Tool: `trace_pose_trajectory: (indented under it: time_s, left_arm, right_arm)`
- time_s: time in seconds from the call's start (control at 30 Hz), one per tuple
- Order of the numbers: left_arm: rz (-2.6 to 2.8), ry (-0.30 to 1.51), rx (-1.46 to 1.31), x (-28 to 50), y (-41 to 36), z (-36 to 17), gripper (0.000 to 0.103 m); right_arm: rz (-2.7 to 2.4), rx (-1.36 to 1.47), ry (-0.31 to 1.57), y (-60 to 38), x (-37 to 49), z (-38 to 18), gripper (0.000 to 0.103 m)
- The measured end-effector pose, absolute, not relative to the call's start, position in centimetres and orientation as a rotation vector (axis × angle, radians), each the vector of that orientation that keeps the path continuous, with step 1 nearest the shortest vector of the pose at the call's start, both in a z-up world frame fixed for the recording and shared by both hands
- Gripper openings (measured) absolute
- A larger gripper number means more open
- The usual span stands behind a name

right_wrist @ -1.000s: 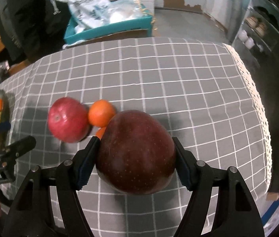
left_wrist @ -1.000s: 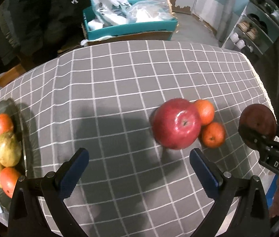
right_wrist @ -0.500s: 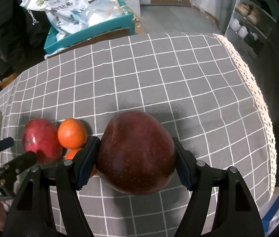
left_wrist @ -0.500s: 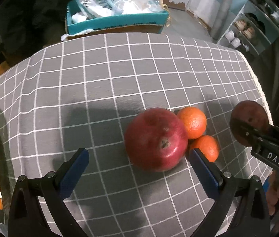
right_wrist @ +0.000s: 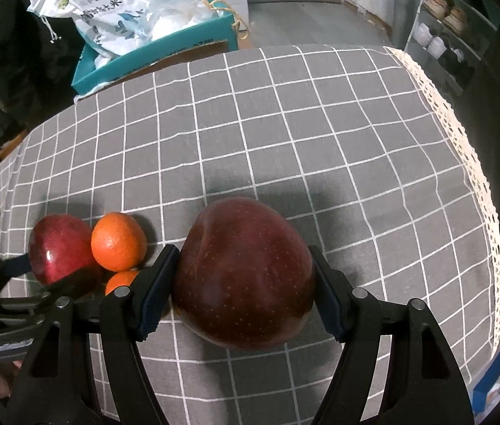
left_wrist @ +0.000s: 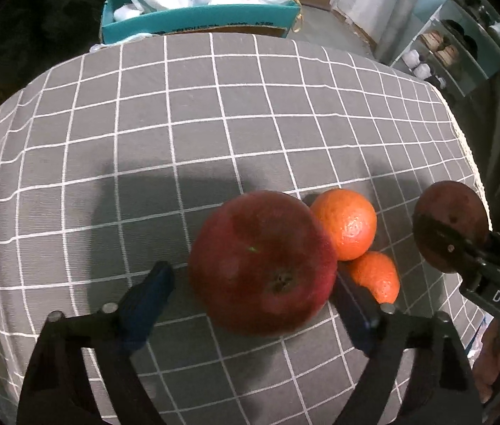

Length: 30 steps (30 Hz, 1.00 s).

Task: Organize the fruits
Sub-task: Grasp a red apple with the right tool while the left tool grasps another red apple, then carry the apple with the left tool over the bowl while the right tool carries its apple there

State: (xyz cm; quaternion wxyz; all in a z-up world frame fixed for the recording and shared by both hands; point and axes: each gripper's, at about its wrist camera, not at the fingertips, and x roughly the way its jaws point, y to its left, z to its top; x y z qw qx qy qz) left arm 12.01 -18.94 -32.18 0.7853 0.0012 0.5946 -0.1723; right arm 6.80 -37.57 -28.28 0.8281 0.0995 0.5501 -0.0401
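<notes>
Your left tool [left_wrist: 250, 283] closing around bright red round apple [left_wrist: 262, 265] on desk [left_wrist: 214, 124], to lift. Your right tool [right_wrist: 244, 283] clamps dark red apple [right_wrist: 244, 276], kept aside for carrying.

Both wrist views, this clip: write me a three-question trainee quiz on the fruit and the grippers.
1. True or false: the right gripper is shut on a dark red apple.
2. Which fruit sits between the left gripper's fingers? A) an orange B) a red apple C) a pear
3. How many oranges lie beside the red apple on the tablecloth?

Key
1. True; both pads press its sides.
2. B; the jaws are closing around it, the left pad not yet touching.
3. Two: the far orange touching the apple, the near orange partly hidden behind the gripper's right finger.
</notes>
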Motion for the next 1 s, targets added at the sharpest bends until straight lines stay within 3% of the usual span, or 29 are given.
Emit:
trace_pose_trajectory:
  time_s: [0.07,1.0]
  left_arm:
    - [-0.392,1.272,-0.002,11.8,-19.0,-32.1,0.076]
    - [-0.323,1.079,0.081,9.1,-16.7,-24.3,0.075]
  right_arm:
    - [-0.083,0.209,1.166,-37.5,6.9,-28.2,0.072]
    - [-0.081,0.1,1.016,-34.7,5.7,-22.1,0.072]
